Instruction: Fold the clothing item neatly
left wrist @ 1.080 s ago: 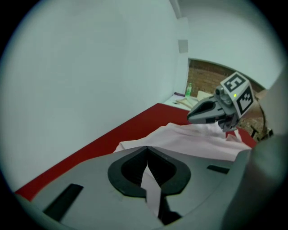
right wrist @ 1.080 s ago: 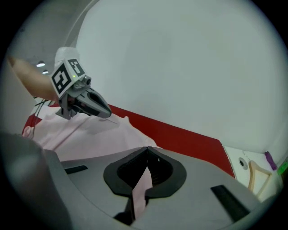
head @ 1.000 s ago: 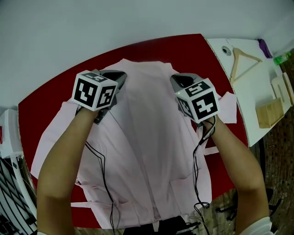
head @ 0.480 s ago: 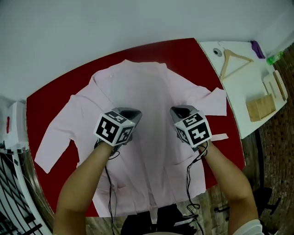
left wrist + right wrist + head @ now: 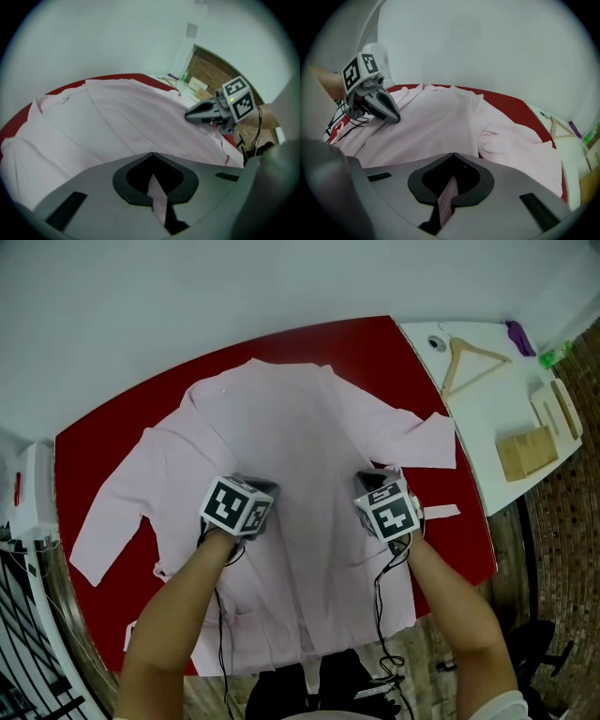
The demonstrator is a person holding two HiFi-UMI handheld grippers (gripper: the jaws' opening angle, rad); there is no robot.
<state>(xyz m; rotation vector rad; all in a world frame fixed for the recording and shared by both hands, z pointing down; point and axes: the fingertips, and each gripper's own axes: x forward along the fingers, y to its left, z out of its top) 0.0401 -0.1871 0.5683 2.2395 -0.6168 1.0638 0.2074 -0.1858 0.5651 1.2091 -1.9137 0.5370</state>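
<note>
A pale pink shirt [image 5: 300, 456] lies spread front up on the red table [image 5: 375, 343], collar at the far side and hem hanging over the near edge. Its left sleeve [image 5: 103, 521] lies stretched out, while the right sleeve [image 5: 422, 437] is bunched near the table's corner. My left gripper [image 5: 255, 486] and right gripper [image 5: 375, 476] sit side by side on the shirt's middle, both shut and pointing down at the cloth. Pink cloth shows through the slit behind each pair of closed jaws; nothing looks lifted. The right gripper [image 5: 187, 116] appears in the left gripper view, and the left gripper [image 5: 396, 118] in the right one.
A white side table [image 5: 487, 409] at the right carries a wooden hanger [image 5: 469, 360], a wooden box [image 5: 525, 451] and a green bottle [image 5: 553, 357]. A loose pink tie strip [image 5: 441, 514] lies by the right gripper. A white rack [image 5: 28, 512] stands at the left. Cables hang from both grippers.
Both grippers have slid from the shoulders near the collar toward me, down to the shirt's middle. They stayed shut, and the shirt still lies flat.
</note>
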